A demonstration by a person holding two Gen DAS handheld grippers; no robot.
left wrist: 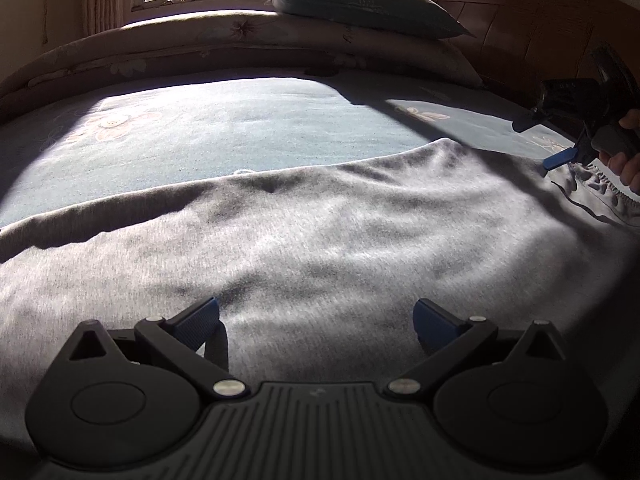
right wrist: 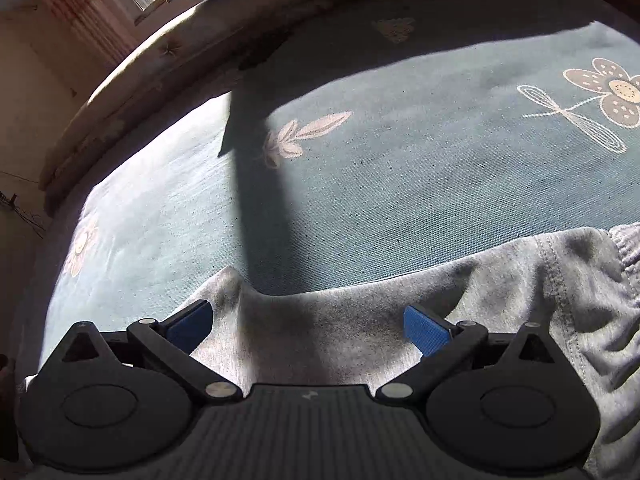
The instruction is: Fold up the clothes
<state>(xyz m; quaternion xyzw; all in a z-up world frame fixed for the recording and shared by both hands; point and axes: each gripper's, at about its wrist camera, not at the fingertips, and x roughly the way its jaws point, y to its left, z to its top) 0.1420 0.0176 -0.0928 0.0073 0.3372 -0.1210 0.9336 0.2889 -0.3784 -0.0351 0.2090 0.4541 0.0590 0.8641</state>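
While both my left tongs (left wrist: pixel 316 320) and right tongs (right wrist: pixel 308 326) stand apart, gripping nothing, low over the grey garment (left wrist: pixel 320 232) spread on the bed (left wrist: pixel 240 128), I would pinch only its far edge, both sides level; soft fleecy knit, rumpled, gathered elastic waistband (left wrist: pixel 612 196) at right; whether it lies already doubled I cannot tell.

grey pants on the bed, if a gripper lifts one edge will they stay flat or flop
Likely flop: the grey pants lie in soft wrinkles and ridges on the bed. The knit looks matte, so probably not slippery. The gathered waistband may bunch.
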